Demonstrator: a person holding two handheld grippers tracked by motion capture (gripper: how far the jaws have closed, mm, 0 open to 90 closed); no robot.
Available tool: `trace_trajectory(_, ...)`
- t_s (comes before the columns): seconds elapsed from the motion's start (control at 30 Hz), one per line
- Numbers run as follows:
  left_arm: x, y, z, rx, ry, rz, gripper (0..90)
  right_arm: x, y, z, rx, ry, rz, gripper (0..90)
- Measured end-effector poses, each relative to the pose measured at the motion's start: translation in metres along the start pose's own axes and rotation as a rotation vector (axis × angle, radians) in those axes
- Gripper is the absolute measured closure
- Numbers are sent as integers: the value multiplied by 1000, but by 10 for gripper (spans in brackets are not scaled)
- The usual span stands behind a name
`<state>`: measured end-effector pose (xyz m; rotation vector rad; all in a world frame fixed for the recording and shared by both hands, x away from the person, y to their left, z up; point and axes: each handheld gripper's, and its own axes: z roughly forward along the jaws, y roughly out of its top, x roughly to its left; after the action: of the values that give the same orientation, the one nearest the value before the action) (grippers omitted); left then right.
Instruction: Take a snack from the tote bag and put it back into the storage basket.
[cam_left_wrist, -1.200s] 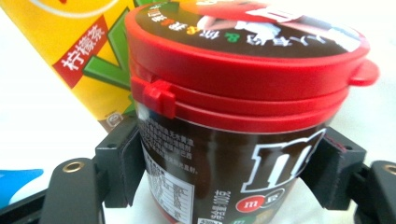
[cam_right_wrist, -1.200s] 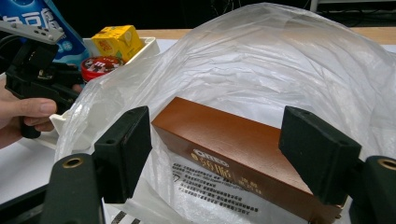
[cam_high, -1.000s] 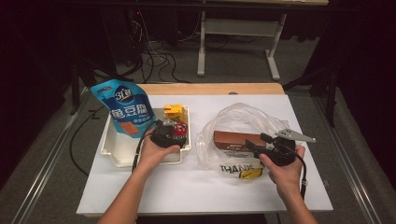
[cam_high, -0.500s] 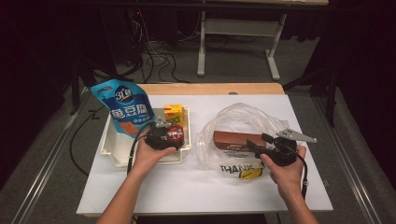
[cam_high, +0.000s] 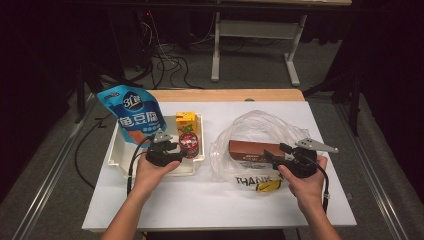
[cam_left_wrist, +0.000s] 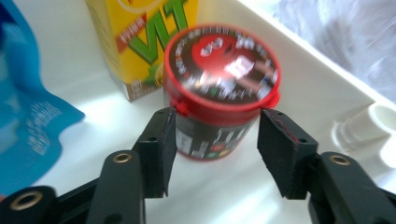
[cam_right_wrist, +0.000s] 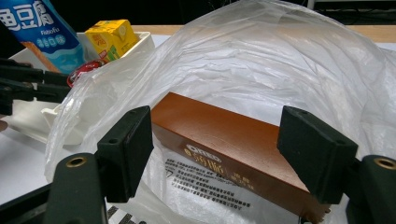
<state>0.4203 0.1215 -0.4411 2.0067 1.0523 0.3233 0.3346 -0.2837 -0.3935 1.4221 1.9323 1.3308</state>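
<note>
Box: "OREO" | bag: "THANK" | left claw closing round tub | right claw apart

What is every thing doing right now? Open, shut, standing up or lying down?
Round tub: upright in the tray, red lid on, between the jaws.
Left gripper: jaws closing around the tub; left pad touching, right pad apart.
Juice carton: upright, closed.
Blue pouch: standing, sealed.
Plastic bag: open.
Brown box: lying flat inside the bag.
Right gripper: open.
</note>
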Motion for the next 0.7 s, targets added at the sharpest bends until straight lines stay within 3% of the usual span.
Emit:
trace_trajectory(0.2, -3, -3, 14, 21, 18, -28, 488, -3, 0, -2, -1, -5, 6, 283)
trace_trajectory(0.4, -2, -5, 19, 20, 33, -60, 552, -6, -1, -2, -5, -11, 3, 296)
trace_trajectory(0.47, 0, -5, 18, 13, 36, -77, 616, -6, -1, -3, -5, -11, 4, 301)
trace_trajectory(0.63, 1, -5, 18, 9, 28, -101, 717, -9, 0, -4, -10, -10, -4, 332)
trace_trajectory(0.7, 1, -7, 18, 7, 10, -107, 704, -11, 1, -4, -11, -1, -3, 371)
